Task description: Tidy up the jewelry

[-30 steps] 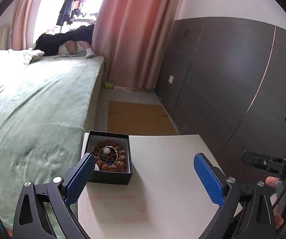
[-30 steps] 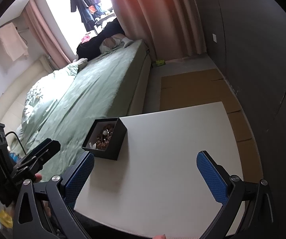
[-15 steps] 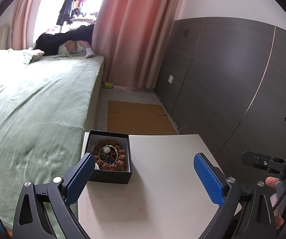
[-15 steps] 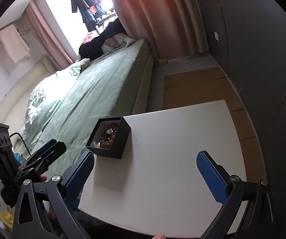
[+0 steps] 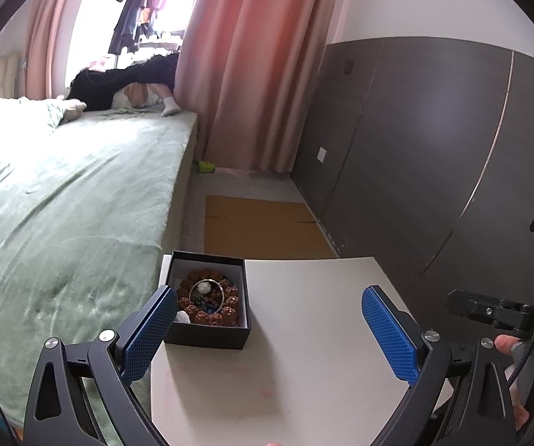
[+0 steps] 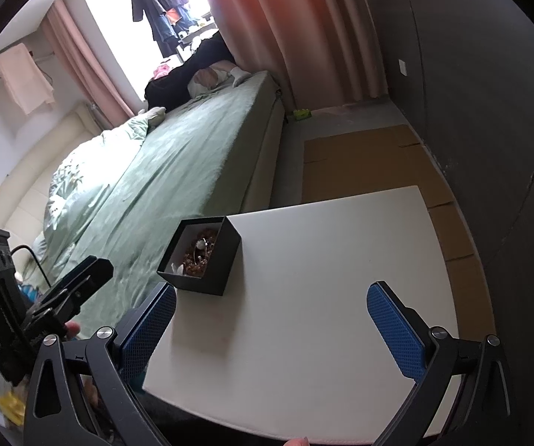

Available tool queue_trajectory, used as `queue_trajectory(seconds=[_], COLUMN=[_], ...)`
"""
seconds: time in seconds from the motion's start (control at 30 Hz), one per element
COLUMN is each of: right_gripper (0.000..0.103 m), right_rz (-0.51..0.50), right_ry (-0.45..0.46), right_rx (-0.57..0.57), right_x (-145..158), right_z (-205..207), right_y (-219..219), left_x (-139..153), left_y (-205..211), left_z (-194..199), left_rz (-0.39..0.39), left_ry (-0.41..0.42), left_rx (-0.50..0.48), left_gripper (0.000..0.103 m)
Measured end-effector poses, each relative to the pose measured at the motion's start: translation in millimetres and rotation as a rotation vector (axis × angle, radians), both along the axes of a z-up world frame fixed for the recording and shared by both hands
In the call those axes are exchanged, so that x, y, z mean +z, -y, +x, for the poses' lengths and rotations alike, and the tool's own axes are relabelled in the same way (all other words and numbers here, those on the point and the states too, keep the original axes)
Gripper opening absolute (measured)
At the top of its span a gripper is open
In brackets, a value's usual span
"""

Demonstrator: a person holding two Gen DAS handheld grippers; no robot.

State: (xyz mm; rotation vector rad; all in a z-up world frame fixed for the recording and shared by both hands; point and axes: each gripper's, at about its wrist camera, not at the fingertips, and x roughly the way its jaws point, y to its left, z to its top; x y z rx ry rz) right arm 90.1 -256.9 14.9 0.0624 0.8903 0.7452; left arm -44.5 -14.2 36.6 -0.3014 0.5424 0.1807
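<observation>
Left wrist: one black box point(image 5: 207, 330) (one bead bracelet point(image 5: 209, 297) inside), two grippers point(image 5: 267, 330) spread.

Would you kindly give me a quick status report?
Both grippers, left and right, open, empty. Black jewelry box open at table corner, beaded bracelet inside. Nothing in the way.

daylight from blown-out window point(image 5: 162, 11) | soft shadows | fisheye-warped, vignetted edges
</observation>
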Motion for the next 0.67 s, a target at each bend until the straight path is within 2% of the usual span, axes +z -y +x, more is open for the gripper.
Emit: queue_trajectory(seconds=[0.33,0.67], right_gripper=[0.103,0.103], right_rz=[-0.001,-0.004], right_ry=[-0.01,-0.02], right_rx=[-0.011,-0.016], right_x=[-2.1,-5.4], right_z=[1.8,3.6], right_y=[1.5,1.7], left_x=[0.1,-2.2], left_y=[2.0,5.6], left_z=[1.7,3.6], left_rz=[0.018,0.026], left_ry=[-0.003,-0.007], left_rx=[0.012,-0.016], left_gripper=[0.099,0.099])
